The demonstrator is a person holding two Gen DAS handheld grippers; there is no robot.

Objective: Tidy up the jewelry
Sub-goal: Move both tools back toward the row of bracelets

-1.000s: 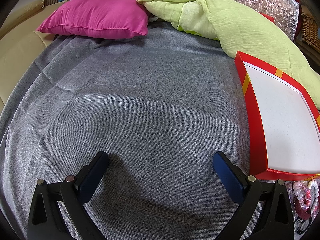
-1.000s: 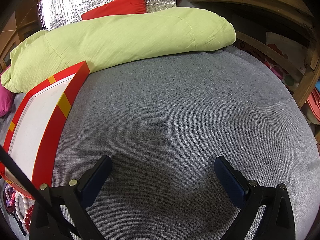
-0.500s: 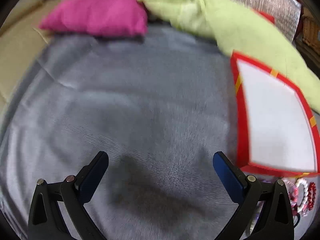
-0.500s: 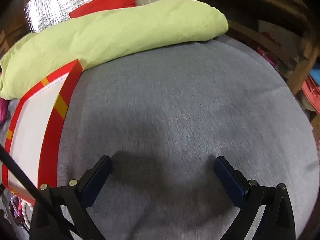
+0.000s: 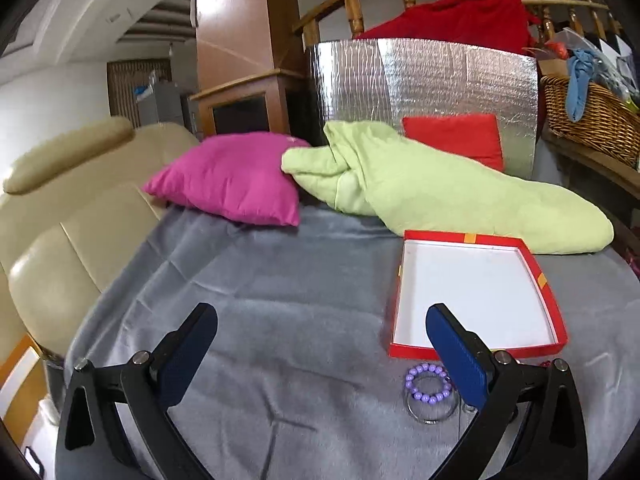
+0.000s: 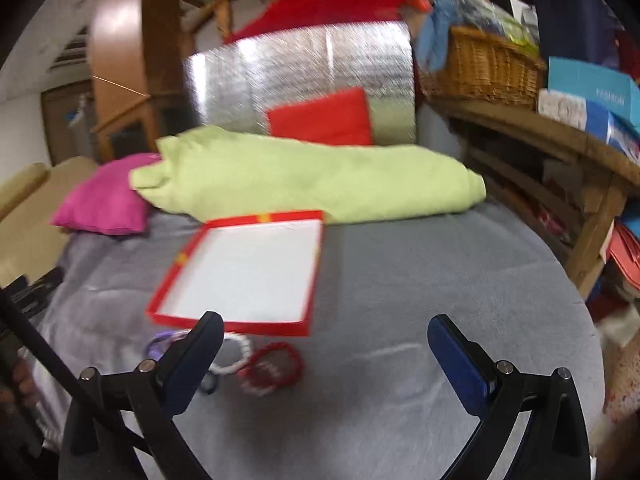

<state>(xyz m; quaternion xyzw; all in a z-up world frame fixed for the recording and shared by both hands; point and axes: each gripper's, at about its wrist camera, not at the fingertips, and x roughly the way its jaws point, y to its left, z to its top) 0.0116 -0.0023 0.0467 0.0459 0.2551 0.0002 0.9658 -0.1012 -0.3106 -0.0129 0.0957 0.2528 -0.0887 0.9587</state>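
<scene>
A grey blanket (image 5: 280, 312) covers the whole surface, with a cream leather seat (image 5: 52, 240) along its edge at 9 o'clock in the left wrist view. At 12 o'clock a silver foil panel (image 5: 424, 80) stands upright behind a long lime-green bundle of cloth (image 5: 440, 196), a magenta cushion (image 5: 232, 180) touching its left end and a red cushion (image 5: 456, 136) leaning on the foil. A wicker basket (image 6: 480, 64) sits on a wooden shelf at 1 o'clock in the right wrist view.

The open red box (image 5: 556, 312) with a bare white floor lies flat on the blanket just in front of the green cloth. The jewelry lies outside it, close to its near wall: a purple bead bracelet (image 5: 428, 384) overlapping a thin metal bangle (image 5: 432, 408), and, in the blurred right wrist view, what looks like a white bead bracelet (image 6: 236, 356) beside a red bead bracelet (image 6: 276, 364).

The left gripper (image 5: 320, 344) hangs above the blanket, fingers spread wide and holding nothing. The right gripper (image 6: 324, 354) is likewise spread and empty.
</scene>
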